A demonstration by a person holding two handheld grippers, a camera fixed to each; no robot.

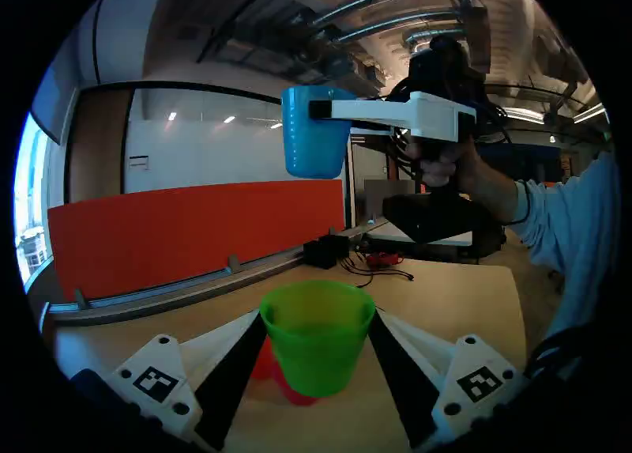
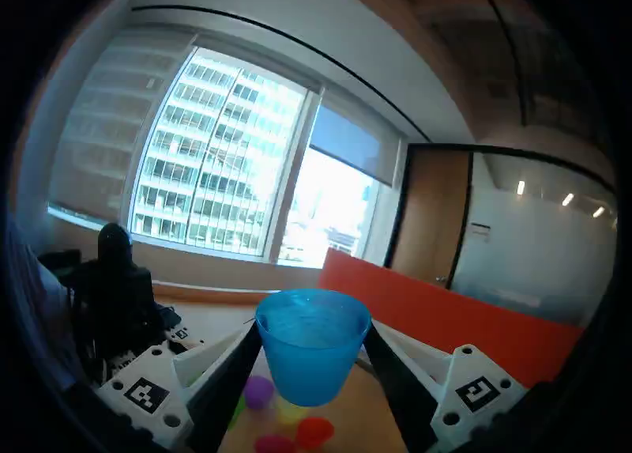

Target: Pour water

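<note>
The left gripper has its jaws closed on a green cup, both black-faced fingers pressing its sides. The cup is smooth, translucent plastic, round and tapering towards its base. It stands upright, long axis vertical and mouth up, just above a pale wooden table, with a red cup on the table beneath it.

The right gripper clamps a blue cup in the same way, one finger on each side. This cup is also translucent plastic and tapered, with faint horizontal ridges around its wall. It is upright too, rim uppermost. In the left gripper view a hand holds it high above the table, up and beyond the green cup and well apart from it. Whether either cup holds water I cannot tell.

Below the blue cup, small purple, yellow and orange-red cups sit close together on the table.
</note>
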